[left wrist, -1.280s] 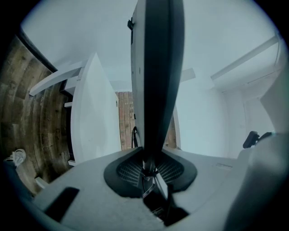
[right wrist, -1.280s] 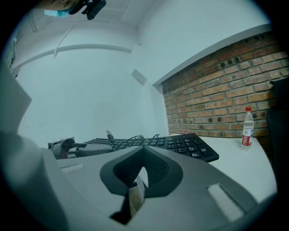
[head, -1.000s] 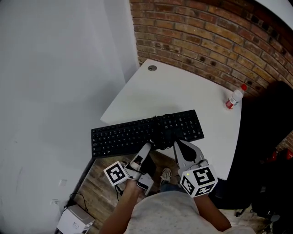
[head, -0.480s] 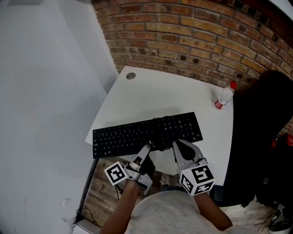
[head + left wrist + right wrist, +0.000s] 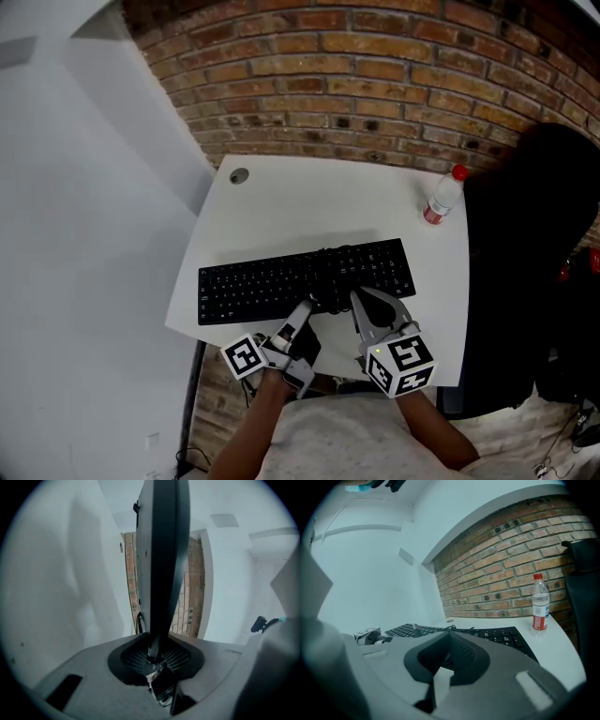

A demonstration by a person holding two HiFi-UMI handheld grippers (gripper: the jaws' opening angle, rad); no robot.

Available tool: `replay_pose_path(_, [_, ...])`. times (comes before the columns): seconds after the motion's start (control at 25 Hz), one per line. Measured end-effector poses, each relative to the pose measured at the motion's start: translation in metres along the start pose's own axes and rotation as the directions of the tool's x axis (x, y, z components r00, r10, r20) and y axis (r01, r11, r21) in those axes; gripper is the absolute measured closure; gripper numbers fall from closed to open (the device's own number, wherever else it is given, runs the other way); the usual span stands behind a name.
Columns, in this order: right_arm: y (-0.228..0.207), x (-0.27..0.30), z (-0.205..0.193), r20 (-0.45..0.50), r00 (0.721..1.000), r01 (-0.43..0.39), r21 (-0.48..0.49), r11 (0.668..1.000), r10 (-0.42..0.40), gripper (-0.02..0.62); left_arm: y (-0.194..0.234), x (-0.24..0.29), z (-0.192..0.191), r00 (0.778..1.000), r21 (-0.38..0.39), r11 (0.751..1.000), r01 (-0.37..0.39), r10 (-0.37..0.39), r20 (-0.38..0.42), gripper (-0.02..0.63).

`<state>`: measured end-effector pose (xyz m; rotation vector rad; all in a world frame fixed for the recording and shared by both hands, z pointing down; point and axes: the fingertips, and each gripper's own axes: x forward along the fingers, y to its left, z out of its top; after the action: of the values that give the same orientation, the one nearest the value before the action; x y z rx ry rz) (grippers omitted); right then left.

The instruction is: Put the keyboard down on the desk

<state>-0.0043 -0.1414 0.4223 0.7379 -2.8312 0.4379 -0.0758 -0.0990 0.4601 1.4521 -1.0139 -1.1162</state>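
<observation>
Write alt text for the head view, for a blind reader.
The left tool holds a black rectangular computer keyboard by its near edge over a white desk; a clear plastic bottle with a red cap stands by the brick wall.

Diffuse, even indoor light is illuminating the scene. The white desk [image 5: 281, 202] is reading bright and evenly lit. Both gripper views are showing strong fisheye curvature and black vignetted corners. In the left gripper view, the keyboard [image 5: 164, 550] is appearing as a blurred, backlit silhouette.
</observation>
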Motion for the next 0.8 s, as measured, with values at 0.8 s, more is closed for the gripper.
replay_pose_path(0.8, [-0.009,0.023,-0.008,-0.032,0.954,0.301,0.063,0.952,-0.299,0.586,0.036,0.03,0.041,0.959,-0.087,0.995,-0.04,0.014,-0.283,0.525])
